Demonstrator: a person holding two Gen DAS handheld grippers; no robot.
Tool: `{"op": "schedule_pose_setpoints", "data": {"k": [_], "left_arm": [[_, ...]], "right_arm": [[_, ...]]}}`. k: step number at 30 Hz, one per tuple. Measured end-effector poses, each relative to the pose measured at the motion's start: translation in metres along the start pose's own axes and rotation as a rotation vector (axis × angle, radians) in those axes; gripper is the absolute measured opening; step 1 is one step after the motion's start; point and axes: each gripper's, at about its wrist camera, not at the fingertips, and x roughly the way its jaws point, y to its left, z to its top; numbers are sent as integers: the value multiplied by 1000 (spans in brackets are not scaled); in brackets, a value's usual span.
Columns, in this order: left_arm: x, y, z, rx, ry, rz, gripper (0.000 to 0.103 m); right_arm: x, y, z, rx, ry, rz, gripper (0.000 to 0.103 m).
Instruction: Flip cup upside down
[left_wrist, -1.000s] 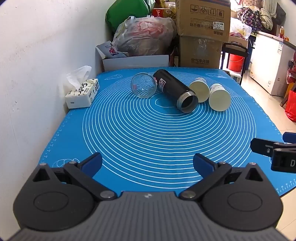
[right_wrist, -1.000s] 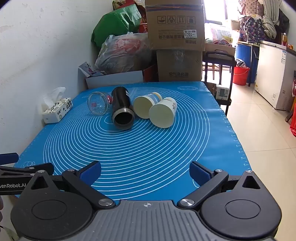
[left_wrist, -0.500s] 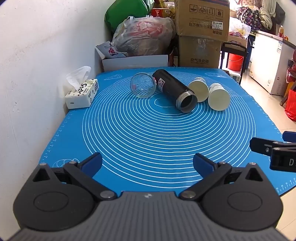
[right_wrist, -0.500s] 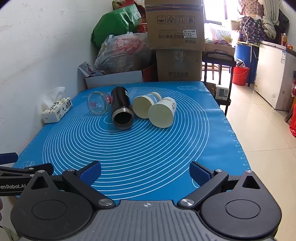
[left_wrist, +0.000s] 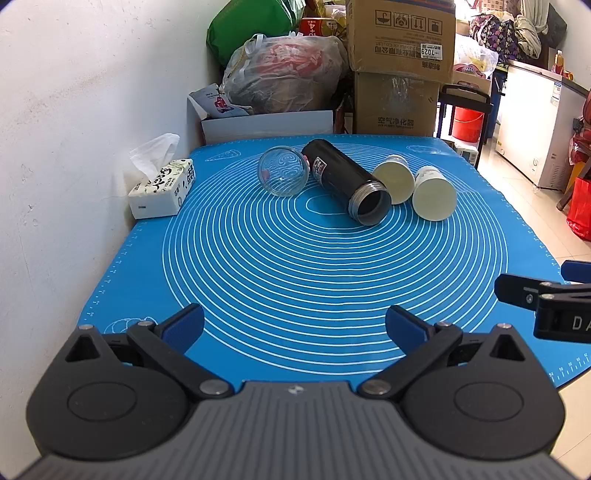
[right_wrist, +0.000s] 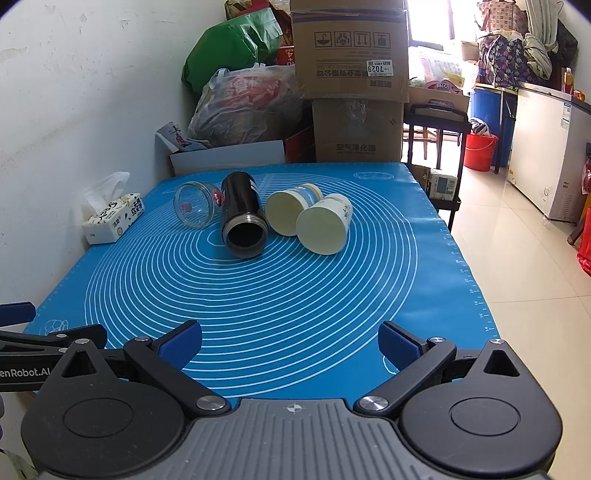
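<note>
Several cups lie on their sides at the far end of the blue mat (left_wrist: 295, 266): a clear glass cup (left_wrist: 283, 175) (right_wrist: 194, 208), a black flask (left_wrist: 349, 185) (right_wrist: 242, 218), and two cream paper cups (left_wrist: 393, 178) (left_wrist: 434, 193) (right_wrist: 291, 208) (right_wrist: 325, 223), open mouths facing me. My left gripper (left_wrist: 294, 325) is open and empty above the mat's near edge. My right gripper (right_wrist: 290, 341) is open and empty, also at the near edge, to the right of the left one. Both are far from the cups.
A tissue box (left_wrist: 162, 187) sits at the mat's left edge against the white wall (left_wrist: 74, 129). Cardboard boxes (left_wrist: 400, 66) and plastic bags (left_wrist: 284, 81) are stacked behind the table. The table's right edge drops to tiled floor (right_wrist: 524, 258).
Both views have shifted very slightly; the cups sit a touch nearer. The cups have not moved and both grippers stay open.
</note>
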Motion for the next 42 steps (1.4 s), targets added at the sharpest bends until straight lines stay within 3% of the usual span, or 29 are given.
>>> {"op": "schedule_pose_setpoints", "data": {"k": [42], "left_arm": [[-4, -3, 2, 9, -9, 3, 103]], "right_arm": [[1, -2, -1, -6, -3, 2, 103]]}}
